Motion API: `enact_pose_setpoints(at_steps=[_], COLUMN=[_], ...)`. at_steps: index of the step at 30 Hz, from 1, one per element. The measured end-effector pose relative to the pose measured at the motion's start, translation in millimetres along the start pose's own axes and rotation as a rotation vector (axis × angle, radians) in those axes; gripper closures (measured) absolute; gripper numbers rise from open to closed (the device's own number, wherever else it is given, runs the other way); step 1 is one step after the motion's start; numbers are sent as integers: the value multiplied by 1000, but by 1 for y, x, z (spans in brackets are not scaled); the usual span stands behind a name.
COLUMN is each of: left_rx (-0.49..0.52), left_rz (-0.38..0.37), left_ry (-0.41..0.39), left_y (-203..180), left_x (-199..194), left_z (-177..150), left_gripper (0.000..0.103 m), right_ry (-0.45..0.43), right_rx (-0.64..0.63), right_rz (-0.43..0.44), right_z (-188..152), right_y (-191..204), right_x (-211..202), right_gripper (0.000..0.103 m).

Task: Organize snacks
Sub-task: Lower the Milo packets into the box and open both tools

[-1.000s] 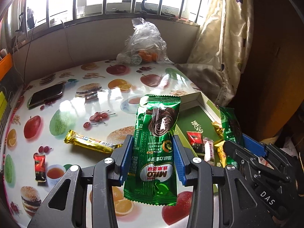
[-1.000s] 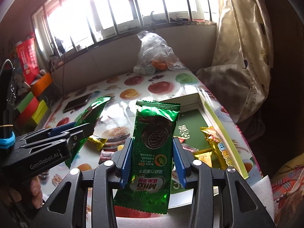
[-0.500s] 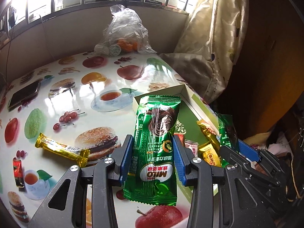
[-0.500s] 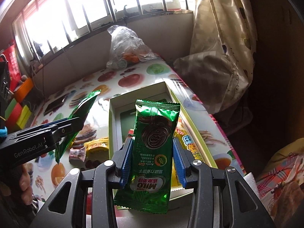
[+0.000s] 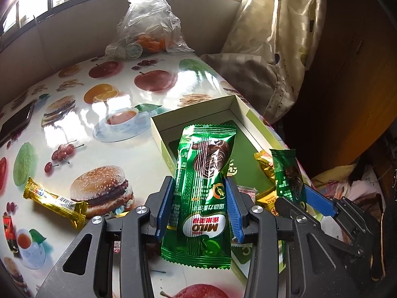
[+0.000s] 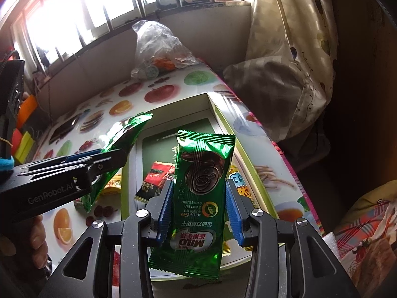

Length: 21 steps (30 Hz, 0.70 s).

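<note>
My left gripper [image 5: 201, 208] has its blue pads closed against the sides of a green Milo packet [image 5: 203, 188], which stands upright between them, above the near-left corner of the open box [image 5: 198, 114]. My right gripper [image 6: 198, 208] grips a second green Milo packet [image 6: 201, 193] the same way, upright over the near part of the box. From the right wrist view I see the left gripper at the left, its packet hanging tilted by the box's left wall. Inside the box lie a red-and-black sachet [image 6: 155, 176] and some yellow wrappers [image 5: 265, 164]. A gold bar [image 5: 54, 202] lies on the fruit-printed table [image 5: 139, 156] at the near left, well apart from the box. A clear plastic bag [image 5: 146, 29] sits at the far edge.
</note>
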<state>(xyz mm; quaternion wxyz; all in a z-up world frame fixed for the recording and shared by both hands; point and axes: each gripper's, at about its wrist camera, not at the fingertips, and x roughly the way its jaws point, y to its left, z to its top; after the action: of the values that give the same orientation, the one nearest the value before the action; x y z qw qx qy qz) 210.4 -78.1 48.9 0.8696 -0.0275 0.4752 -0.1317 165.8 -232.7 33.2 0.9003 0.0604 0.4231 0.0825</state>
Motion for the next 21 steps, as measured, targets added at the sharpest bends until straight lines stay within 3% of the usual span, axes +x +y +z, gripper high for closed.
enact_pose_setpoints(at_steps=[21], left_rx=[25], left_rz=[51], left_ry=[23], left_y=[-9], left_x=[23], left_z=[3], left_gripper=[61], right_ry=[41], right_rx=[-67], right_rz=[-45], right_z=[-4], right_y=[5], right_x=[27], right_gripper=[63])
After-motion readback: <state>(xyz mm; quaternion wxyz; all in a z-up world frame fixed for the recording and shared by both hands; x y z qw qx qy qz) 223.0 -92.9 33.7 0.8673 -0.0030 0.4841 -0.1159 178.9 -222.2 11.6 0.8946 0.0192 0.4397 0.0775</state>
